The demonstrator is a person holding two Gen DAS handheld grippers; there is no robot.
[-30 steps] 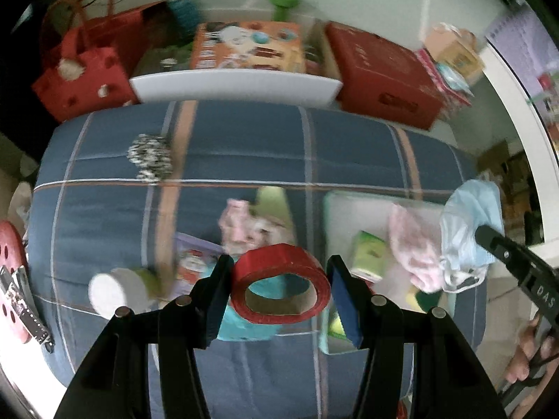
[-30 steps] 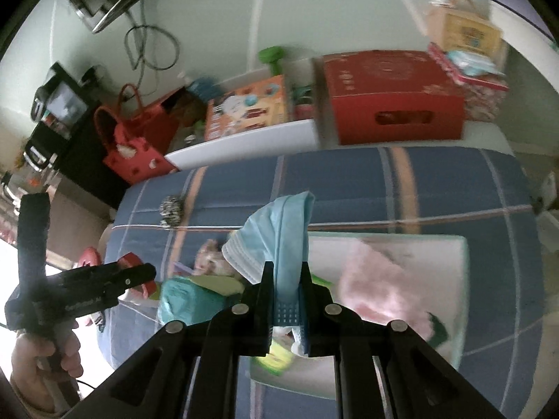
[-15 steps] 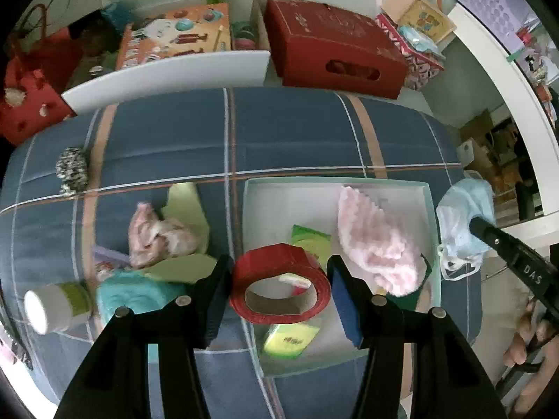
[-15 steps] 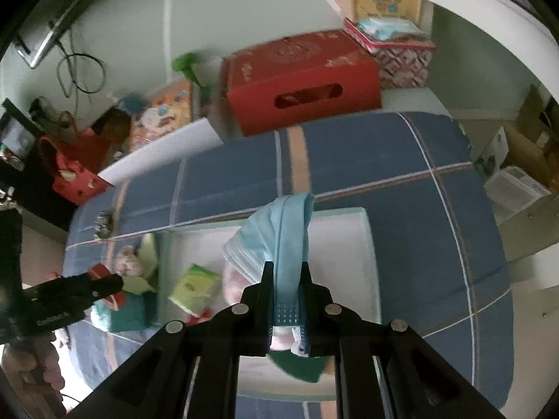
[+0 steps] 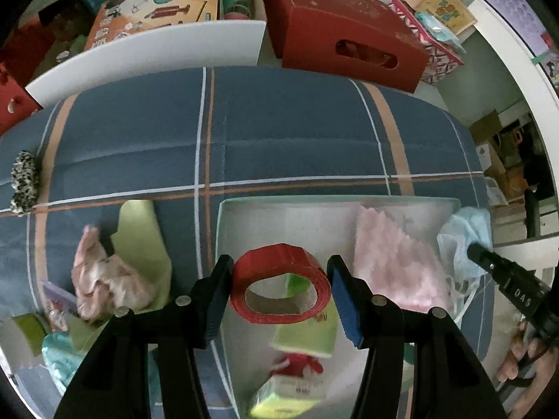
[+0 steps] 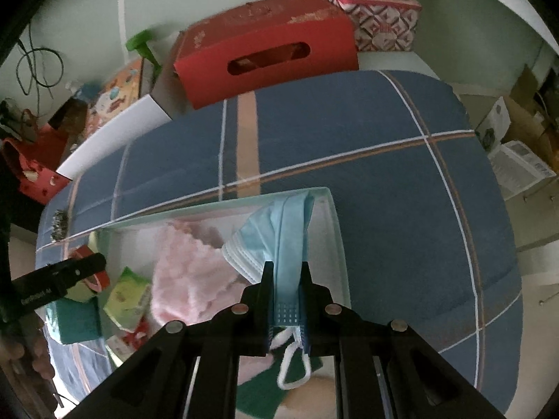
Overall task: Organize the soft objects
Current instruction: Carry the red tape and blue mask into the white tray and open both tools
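Observation:
My left gripper [image 5: 279,288] is shut on a red tape roll [image 5: 279,293] and holds it over the left part of the pale tray [image 5: 279,206]. My right gripper [image 6: 286,291] is shut on a light blue face mask [image 6: 279,237] and holds it above the tray's right side [image 6: 335,230]. The mask also shows at the right in the left wrist view [image 5: 461,244]. In the tray lie a pink fluffy cloth [image 6: 185,279], green tissue packs [image 6: 125,296] and a dark green cloth [image 6: 265,391]. A pink crumpled cloth [image 5: 101,279] lies on the blue plaid cushion [image 5: 297,139] left of the tray.
A black-and-white scrunchie [image 5: 24,181] lies at the cushion's left edge. A yellow-green sheet [image 5: 139,241] and a teal cloth [image 5: 59,352] lie left of the tray. Behind the cushion stand a red box [image 5: 342,31], a white board [image 5: 146,52] and a patterned box [image 6: 384,21].
Both grippers moved right over the cushion. The tape roll is now over the tray's left part, and the mask is over the tray's right side.

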